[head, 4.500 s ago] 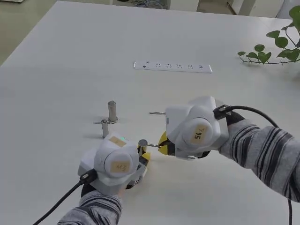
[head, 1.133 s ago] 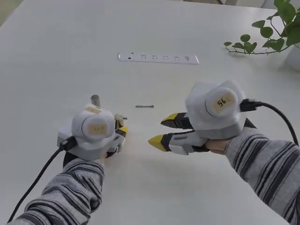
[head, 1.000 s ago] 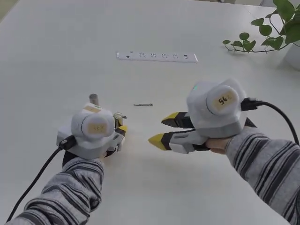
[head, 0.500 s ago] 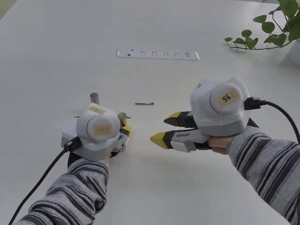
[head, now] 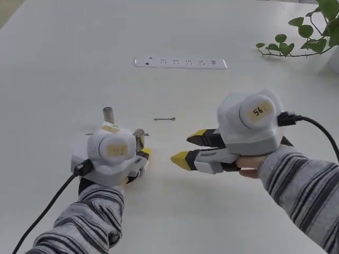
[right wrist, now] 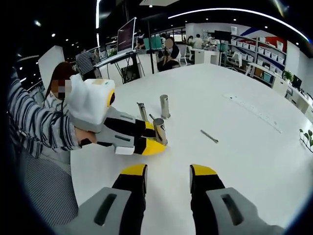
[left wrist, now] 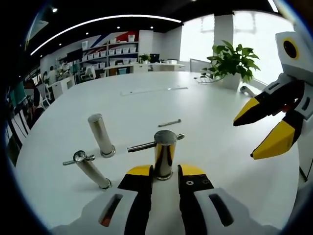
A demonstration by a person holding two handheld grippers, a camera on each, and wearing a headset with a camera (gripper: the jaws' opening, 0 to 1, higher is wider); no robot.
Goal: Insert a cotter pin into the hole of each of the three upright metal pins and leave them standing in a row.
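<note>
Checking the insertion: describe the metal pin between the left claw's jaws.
The metal pin is a shiny, flat-topped steel cylinder with a flared foot, upright on the white table. A cotter pin crosses through it near the top. The jaws of the left claw flank its foot; contact is unclear.

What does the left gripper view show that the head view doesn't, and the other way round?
Left gripper view: the tongs of the left gripper hugging the base of the held pin, a third pin with a cotter pin through its top, and shelves far behind.
Head view: the person's striped sleeves, a cable and the left gripper's white back.
Both: the bare pin, the loose cotter pin, the power strip, the plant and the right gripper with open tongs.
</note>
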